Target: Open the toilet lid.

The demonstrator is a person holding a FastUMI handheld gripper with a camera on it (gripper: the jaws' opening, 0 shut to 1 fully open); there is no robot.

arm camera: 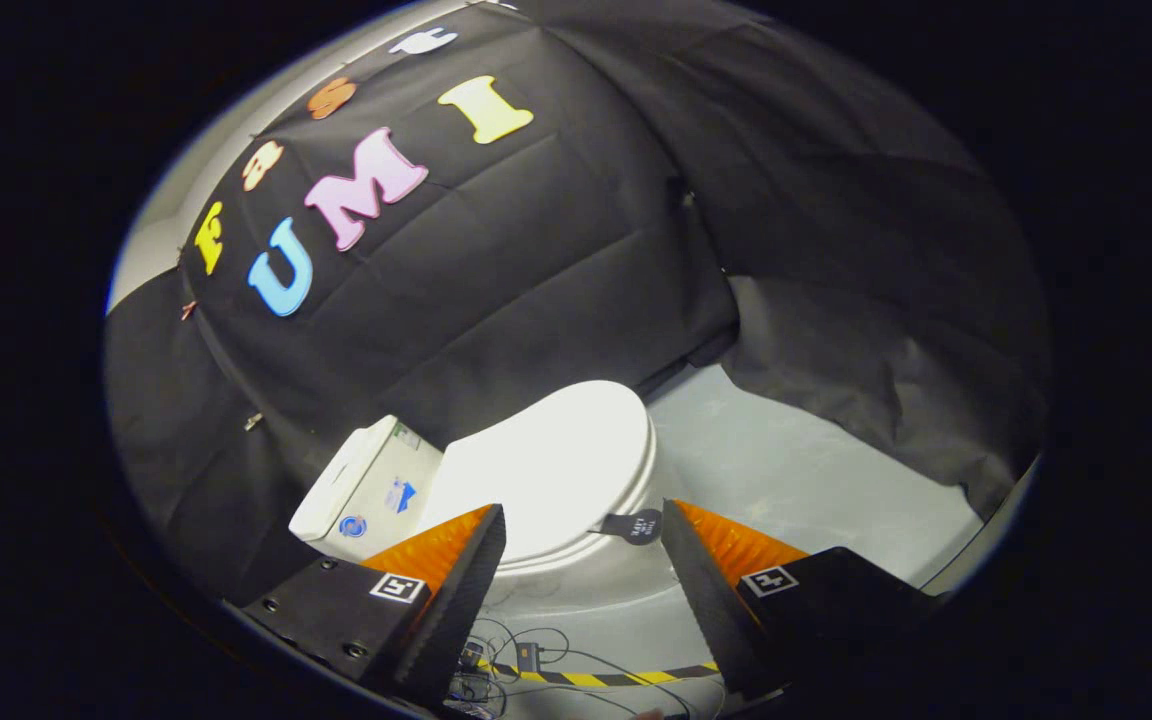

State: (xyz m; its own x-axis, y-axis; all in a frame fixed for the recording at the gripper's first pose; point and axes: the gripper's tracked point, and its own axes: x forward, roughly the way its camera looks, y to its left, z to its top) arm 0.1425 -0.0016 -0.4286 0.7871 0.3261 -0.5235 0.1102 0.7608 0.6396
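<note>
A white toilet stands just ahead of my fingers, seen from above and tilted. Its lid (556,450) lies down flat over the bowl. A small dark pull tab (633,526) sticks out from the lid's front rim, close to the right finger. The white tank (366,490) with small stickers sits behind the lid, against the black cloth. My gripper (584,520) is open, its fingers spread wide on either side of the lid's front edge, with nothing held between them. Whether the fingers touch the lid is unclear.
Black cloth walls enclose the booth behind and to the right of the toilet. A pale grey floor (816,480) spreads to the right. Below the fingers lie cables with a small black box (526,655) and a yellow-black striped tape (596,678).
</note>
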